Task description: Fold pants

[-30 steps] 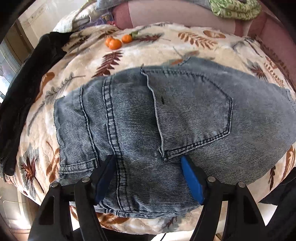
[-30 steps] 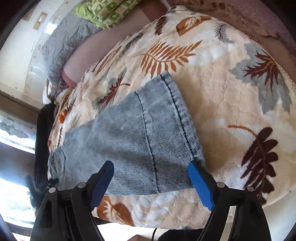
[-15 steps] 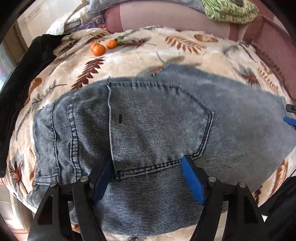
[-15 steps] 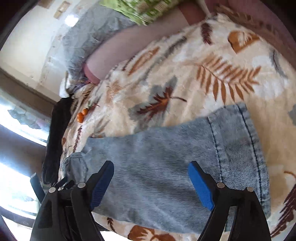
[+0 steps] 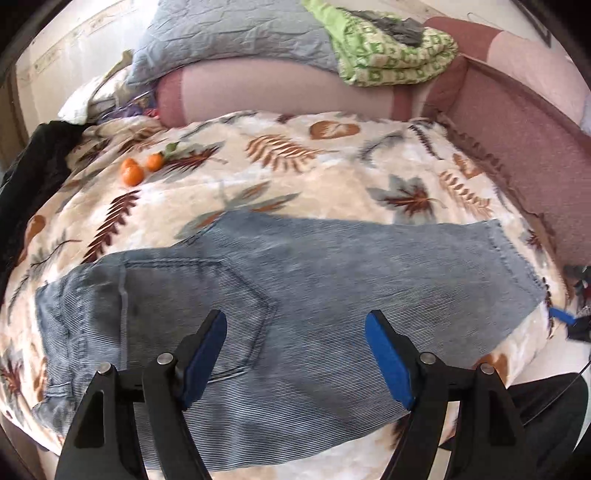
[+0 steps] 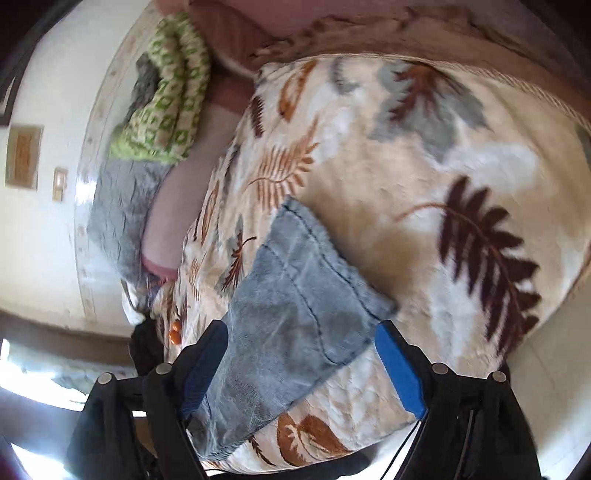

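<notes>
From the left wrist view I see the jeans lying flat along the near side of the bed, on the leaf-print blanket, waistband and back pocket at the left and the hem of the leg out to the right. A second ago the camera sat close over the pocket; now far more of the bed shows — the whole leg, the grey pillow and the green patterned throw on the pink cushion at the back. The two tangerines lie where they were, well apart from the denim. My left claw is spread wide above the seat of the jeans; its jaws have just been opening a little, with nothing pinched between them.

The right wrist view is blurred and has rolled since the earlier frame — the leg hem now runs diagonally instead of lying fairly square. My right claw is also spread, hovering over the hem end, its blue pads not pressing the cloth.
</notes>
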Available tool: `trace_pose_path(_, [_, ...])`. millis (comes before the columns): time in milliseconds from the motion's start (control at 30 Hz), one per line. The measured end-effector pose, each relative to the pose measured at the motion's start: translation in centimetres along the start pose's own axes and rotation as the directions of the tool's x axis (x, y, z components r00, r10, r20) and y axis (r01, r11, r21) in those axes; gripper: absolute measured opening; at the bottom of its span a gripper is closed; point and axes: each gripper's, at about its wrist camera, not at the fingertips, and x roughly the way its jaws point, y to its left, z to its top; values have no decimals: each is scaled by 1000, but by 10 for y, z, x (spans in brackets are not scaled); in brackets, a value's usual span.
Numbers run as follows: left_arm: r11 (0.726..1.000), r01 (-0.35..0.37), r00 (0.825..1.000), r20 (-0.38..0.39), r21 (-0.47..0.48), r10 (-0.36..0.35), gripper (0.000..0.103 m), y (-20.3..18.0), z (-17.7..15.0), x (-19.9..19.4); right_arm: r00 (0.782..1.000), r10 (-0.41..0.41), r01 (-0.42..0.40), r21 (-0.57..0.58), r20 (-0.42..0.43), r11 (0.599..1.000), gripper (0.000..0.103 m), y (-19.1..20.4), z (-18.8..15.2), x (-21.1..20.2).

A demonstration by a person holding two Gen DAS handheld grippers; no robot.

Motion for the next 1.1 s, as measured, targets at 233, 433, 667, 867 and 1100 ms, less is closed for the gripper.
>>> trace_pose_path(233, [999,19,999,48,31,-20,78,-35,3,12,998,53,-54,48,19,997,84,-18,1,30])
trace_pose_path(433, [999,-40,994,-105,6,41,78,-25,-21,60,998,-49,50,-17,49,999,65,-8,2,37])
trace_pose_path(667, [998,-44,997,-68,43,46,80,-25,-30,60,975,-203,219,-252,90,943,25,30,2,30])
trace_pose_path(867, [998,-37,998,-56,57,40,82,-26,-30,60,900,-349,434,-461,261,774,23,73,-18,30])
trace_pose_path(1100, [998,-28,998,-63,57,31,82,-26,-30,58,909,-371,417,-373,190,829,41,41,-14,27])
